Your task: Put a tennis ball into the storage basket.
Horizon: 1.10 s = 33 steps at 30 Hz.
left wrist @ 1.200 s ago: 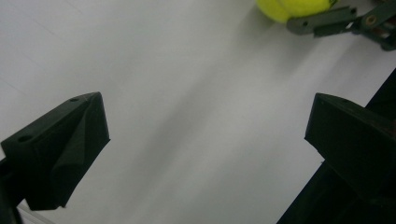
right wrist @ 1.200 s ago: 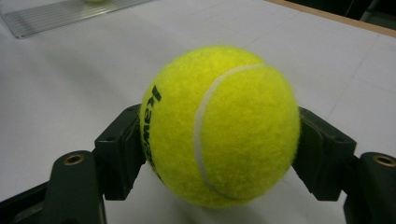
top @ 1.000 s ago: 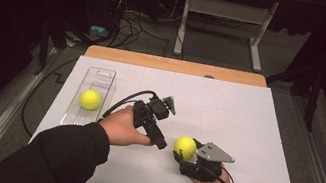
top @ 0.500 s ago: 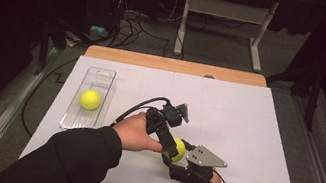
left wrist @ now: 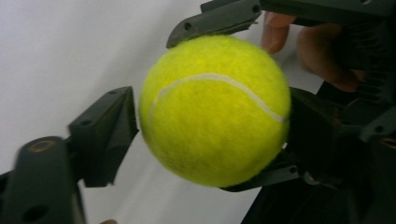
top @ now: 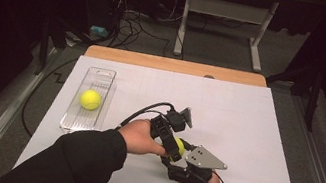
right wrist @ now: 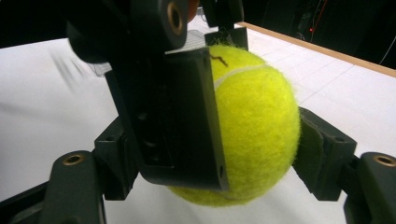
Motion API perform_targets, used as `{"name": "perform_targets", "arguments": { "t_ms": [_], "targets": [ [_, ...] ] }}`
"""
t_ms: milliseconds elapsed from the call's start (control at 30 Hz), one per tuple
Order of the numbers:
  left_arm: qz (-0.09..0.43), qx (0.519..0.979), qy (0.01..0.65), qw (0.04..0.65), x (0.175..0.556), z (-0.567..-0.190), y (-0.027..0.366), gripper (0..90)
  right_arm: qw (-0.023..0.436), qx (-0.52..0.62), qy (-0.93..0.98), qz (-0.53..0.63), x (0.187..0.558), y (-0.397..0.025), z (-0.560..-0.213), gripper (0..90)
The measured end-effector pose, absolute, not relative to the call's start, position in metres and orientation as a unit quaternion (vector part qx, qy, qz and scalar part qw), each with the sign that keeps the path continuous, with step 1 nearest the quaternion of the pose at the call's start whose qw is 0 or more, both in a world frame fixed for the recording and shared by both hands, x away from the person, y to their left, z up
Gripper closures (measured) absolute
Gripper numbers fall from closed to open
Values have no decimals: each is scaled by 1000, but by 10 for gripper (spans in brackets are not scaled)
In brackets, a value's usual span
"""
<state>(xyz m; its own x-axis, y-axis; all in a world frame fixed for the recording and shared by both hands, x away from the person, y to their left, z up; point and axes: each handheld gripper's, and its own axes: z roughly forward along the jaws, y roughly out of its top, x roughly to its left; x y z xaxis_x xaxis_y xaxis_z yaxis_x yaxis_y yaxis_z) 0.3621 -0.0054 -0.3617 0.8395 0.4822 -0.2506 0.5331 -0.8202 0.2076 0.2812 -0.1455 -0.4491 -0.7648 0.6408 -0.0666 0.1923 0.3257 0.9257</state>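
A yellow tennis ball (top: 178, 146) hangs just above the white table cover (top: 245, 131), front centre, with both grippers on it. My right gripper (top: 180, 154), with its grey plate on top, comes in from below and is shut on the ball (right wrist: 261, 116). My left gripper (top: 172, 147) reaches in from the left. Its pads press the ball (left wrist: 215, 107) on both sides, crosswise to the right gripper's fingers (left wrist: 215, 18). One left finger (right wrist: 173, 116) covers part of the ball in the right gripper view. A second tennis ball (top: 90, 99) lies in a clear tray (top: 102, 77) at the left.
A wooden strip (top: 175, 65) edges the table's far side. Beyond it, cables and a white stand's legs (top: 225, 16) are on the dark floor. The left gripper's cable (top: 142, 110) loops over the cover beside the tray.
My left gripper has swung right from beside the tray to the ball in the right gripper and shut on it. The right gripper has drawn the ball slightly nearer the front edge.
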Motion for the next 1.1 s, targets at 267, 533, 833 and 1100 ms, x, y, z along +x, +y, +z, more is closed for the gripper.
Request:
{"name": "perform_targets", "arguments": {
  "t_ms": [267, 533, 833, 1100],
  "targets": [
    [-82, 950, 270, 133, 361, -360, -7, 269, 221, 263, 782, 520, 283, -146, -449, 239],
    [-72, 949, 278, 130, 365, -359, -4, 269, 221, 268, 783, 516, 287, -146, -451, 0],
    [-49, 938, 321, 122, 385, -353, 26, 269, 239, 290, 778, 504, 294, -161, -455, 0],
    [-36, 926, 356, 119, 399, -346, 60, 269, 263, 325, 768, 484, 307, -187, -460, 0]
  ]
}}
